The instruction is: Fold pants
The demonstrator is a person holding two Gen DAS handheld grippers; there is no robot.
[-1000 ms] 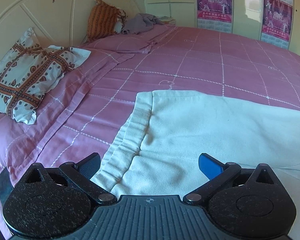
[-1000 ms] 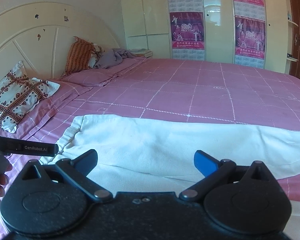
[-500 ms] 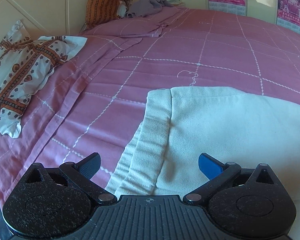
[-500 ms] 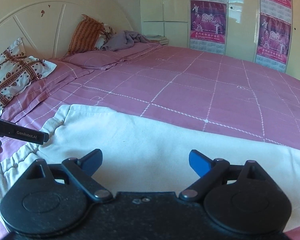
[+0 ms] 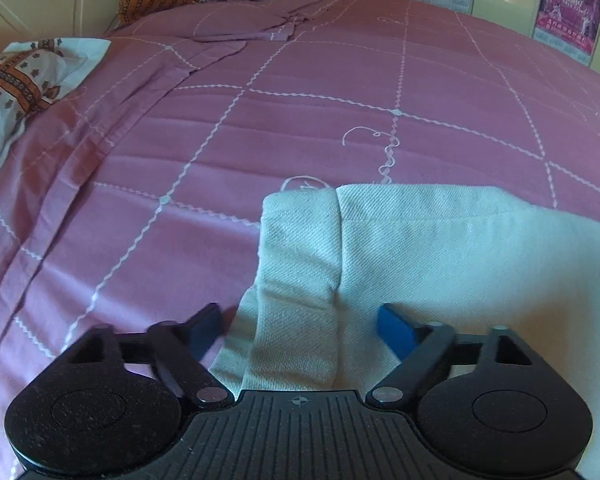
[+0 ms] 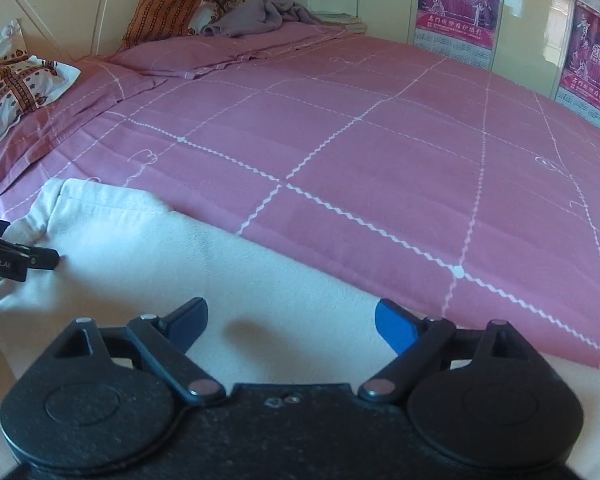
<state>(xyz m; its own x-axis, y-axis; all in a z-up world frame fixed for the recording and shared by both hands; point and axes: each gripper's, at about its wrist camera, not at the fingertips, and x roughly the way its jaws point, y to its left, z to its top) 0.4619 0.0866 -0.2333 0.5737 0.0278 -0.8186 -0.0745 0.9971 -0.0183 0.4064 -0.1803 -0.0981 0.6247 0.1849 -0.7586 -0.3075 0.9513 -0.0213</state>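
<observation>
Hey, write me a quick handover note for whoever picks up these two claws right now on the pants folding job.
Left claw: open, low over the waistband end of the white pants, holding nothing.
Right claw: open, over the middle of the pants, holding nothing.
The pants lie lengthwise across the near side of the pink bedspread, waistband toward the pillows. They look like a single leg width, so the legs may already be stacked; I cannot confirm it.
Left to do: grip the pants, fold them end to end, smooth them flat.
</observation>
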